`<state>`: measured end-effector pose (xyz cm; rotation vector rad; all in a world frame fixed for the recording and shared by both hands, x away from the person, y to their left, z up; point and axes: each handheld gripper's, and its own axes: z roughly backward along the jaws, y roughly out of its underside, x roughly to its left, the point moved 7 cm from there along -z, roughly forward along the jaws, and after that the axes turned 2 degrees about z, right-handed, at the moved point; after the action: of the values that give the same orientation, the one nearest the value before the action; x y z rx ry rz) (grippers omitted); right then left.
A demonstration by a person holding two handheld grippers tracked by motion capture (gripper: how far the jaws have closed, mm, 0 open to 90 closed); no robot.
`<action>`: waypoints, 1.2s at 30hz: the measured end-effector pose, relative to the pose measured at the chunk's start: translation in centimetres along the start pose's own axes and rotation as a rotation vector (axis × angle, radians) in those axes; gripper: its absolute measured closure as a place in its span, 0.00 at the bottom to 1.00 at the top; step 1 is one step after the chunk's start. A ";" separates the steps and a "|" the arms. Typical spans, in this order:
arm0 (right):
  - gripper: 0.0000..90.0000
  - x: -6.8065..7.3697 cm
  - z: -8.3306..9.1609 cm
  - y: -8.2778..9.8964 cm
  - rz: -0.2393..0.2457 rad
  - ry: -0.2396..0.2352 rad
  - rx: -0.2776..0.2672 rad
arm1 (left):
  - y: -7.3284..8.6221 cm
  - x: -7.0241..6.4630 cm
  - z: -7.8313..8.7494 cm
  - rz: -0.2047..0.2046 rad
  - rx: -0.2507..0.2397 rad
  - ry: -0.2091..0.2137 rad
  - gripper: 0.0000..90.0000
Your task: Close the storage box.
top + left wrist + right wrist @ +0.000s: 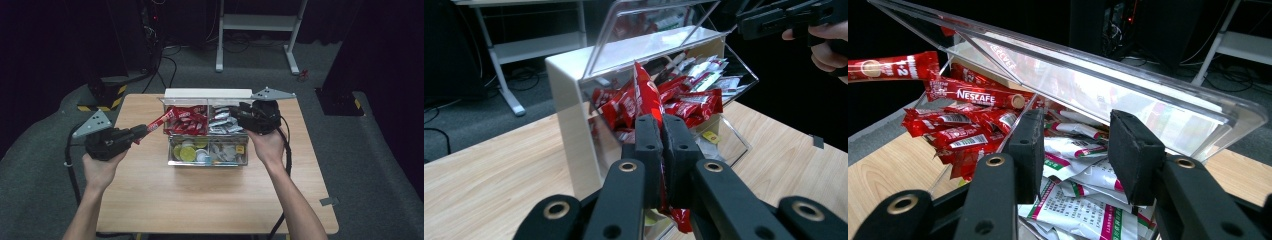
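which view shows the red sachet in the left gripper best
The left gripper view: the red sachet sits pinched between the shut jaws, close up. The high view shows it small, off the box. The right gripper view catches its end.

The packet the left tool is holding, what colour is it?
Red with white print; the packet shows best in the left gripper view.

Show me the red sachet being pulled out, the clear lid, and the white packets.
Red sachet (159,120), high view, its middle, beyond the left gripper's jaws.
Clear lid (1128,97), right gripper view, its flat panel.
White packets (1075,147), right gripper view, one packet's face.
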<state>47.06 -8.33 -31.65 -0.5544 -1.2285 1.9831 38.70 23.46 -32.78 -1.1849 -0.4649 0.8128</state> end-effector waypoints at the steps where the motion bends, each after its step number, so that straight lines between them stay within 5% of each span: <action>1: 0.65 0.0 0.0 0.0 -0.002 -0.001 -0.001 | 0.1 0.1 0.4 0.003 -0.005 -0.005 0.97; 21: 0.65 0.1 0.1 -0.1 0.002 0.009 0.008 | 2.9 3.3 2.9 0.075 -0.053 -0.086 0.97; 36: 0.64 0.1 0.1 -0.1 0.004 0.008 0.005 | 5.8 5.0 1.6 0.127 -0.030 -0.133 0.96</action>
<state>46.98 -8.32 -31.56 -0.5623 -1.2187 1.9850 38.95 29.18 -38.08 -1.2018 -0.5167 1.0013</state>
